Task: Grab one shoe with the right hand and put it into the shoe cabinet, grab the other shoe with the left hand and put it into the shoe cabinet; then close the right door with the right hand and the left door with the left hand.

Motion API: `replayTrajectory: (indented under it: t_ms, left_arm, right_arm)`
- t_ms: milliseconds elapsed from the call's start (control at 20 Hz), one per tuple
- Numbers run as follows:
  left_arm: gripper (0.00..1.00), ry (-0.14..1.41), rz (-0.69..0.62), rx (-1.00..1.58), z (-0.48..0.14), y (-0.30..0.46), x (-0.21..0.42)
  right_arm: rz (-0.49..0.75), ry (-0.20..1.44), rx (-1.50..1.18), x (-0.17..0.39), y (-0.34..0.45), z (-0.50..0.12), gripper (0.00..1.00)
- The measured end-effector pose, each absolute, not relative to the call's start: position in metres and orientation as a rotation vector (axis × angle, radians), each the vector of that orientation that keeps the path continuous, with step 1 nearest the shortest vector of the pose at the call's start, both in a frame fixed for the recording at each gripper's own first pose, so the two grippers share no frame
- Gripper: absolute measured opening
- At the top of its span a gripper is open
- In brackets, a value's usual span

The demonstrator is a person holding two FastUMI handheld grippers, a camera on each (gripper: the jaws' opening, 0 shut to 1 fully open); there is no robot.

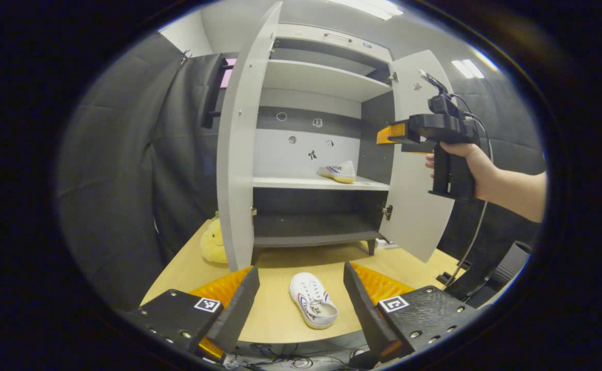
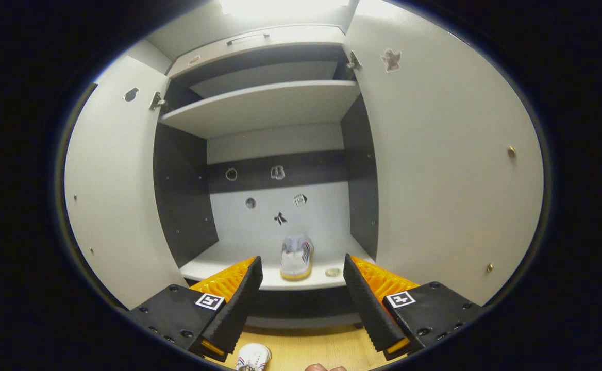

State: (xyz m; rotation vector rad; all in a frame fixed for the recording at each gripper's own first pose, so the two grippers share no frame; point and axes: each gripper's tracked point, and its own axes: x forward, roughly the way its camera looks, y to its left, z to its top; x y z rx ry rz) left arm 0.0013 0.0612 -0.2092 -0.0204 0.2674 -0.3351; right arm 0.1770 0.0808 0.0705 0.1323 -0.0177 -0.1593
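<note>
A white shoe (image 1: 313, 300) with red and blue stripes lies on the wooden table, just ahead of my open left gripper (image 1: 301, 304). The other white shoe (image 1: 339, 171) rests on the cabinet's middle shelf (image 1: 290, 182); in the right gripper view this shoe (image 2: 296, 257) stands heel toward me. My right gripper (image 2: 301, 296) is open and empty, held in front of that shelf (image 2: 218, 268). In the left gripper view the right gripper (image 1: 391, 134) is held by a hand, high beside the right door (image 1: 417, 206). Both doors stand open: the left door (image 1: 239, 144) and right door (image 2: 450, 170).
A yellow plush toy (image 1: 212, 242) sits on the table (image 1: 187, 278) beside the left door. A small round object (image 2: 333, 272) lies on the shelf near the shoe. A dark chair (image 1: 507, 265) stands right of the table. Cables hang below the table's front edge.
</note>
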Motion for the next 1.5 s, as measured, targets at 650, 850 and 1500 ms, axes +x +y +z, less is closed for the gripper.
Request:
replayTrajectory:
  t_ms: [650, 850, 1500]
  left_arm:
    - [0.95, 0.502, -0.44, -0.038, -0.32, -0.003, 0.017]
    - [0.94, 0.568, -0.444, -0.077, -0.353, -0.007, 0.036]
    - [0.86, 0.749, -0.283, -0.115, -0.449, -0.003, 0.112]
  right_arm:
    - [-0.204, 0.182, 0.136, 0.078, 0.064, -0.037, 0.98]
    - [-0.232, 0.234, 0.104, 0.038, 0.056, -0.068, 0.98]
    - [-0.425, 0.423, 0.125, -0.069, 0.019, -0.138, 0.99]
